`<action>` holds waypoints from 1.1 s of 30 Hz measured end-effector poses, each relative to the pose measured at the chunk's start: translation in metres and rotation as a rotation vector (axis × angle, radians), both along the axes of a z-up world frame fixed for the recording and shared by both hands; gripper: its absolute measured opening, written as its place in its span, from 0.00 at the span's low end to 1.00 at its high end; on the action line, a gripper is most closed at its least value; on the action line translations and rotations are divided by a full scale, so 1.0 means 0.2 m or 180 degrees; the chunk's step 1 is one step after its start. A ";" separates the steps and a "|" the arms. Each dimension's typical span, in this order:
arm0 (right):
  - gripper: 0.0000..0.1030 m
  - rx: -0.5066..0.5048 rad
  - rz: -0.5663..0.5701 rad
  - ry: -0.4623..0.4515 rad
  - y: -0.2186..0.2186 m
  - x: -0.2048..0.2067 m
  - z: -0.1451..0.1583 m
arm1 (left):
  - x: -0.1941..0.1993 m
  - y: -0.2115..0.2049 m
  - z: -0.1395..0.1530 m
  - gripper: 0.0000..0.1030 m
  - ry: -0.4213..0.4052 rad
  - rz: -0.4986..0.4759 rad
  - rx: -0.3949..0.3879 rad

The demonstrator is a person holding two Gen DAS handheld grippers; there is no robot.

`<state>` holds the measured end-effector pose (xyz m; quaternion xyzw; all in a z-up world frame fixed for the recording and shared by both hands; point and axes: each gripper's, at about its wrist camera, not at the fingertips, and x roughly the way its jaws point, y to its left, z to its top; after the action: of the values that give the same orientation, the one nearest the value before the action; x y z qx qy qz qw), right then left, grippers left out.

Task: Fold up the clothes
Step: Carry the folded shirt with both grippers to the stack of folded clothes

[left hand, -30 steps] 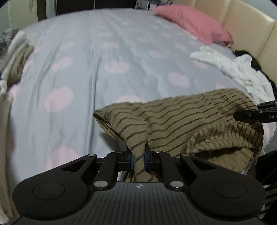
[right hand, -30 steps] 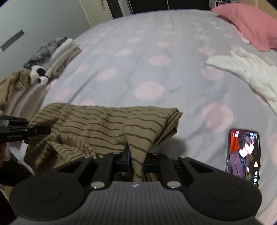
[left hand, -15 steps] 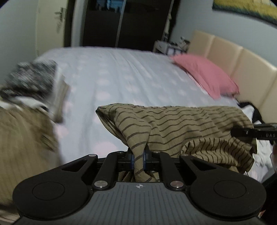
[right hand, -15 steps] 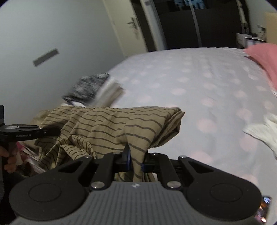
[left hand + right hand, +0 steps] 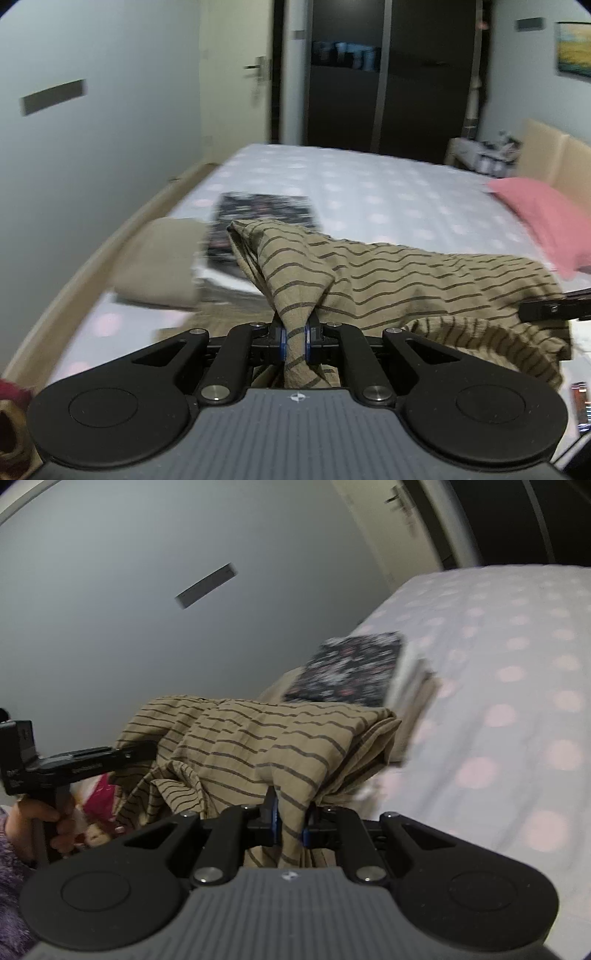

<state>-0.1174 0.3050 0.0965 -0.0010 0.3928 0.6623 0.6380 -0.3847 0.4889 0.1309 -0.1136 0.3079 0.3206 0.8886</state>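
while each hand-held gripper, left and right, was clamped on the striped garment, it hung stretched above the bed, probably for carrying toward the folded stack.

Two grippers: the left gripper and the right gripper. One striped shirt. One bed. One pink pillow. One floral folded garment, one beige folded garment. One hand. One door. One wall picture.
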 end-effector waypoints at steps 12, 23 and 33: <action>0.13 -0.0328 0.0209 0.0214 0.50 -0.10 -0.27 | -0.14 0.50 -0.24 0.07 0.0360 0.0337 -0.0274; 0.13 -0.0551 0.0131 0.0443 0.70 -0.07 -0.59 | -0.19 0.74 -0.63 0.07 0.0511 0.0328 -0.0748; 0.19 -0.0634 0.0011 0.0551 0.76 -0.05 -0.71 | -0.19 0.80 -0.74 0.08 0.0497 0.0501 -0.0896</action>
<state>-0.1266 0.4565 -0.0449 -0.0078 0.5102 0.6187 0.5973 -0.4224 0.6483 -0.0174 -0.2354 0.4079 0.3508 0.8094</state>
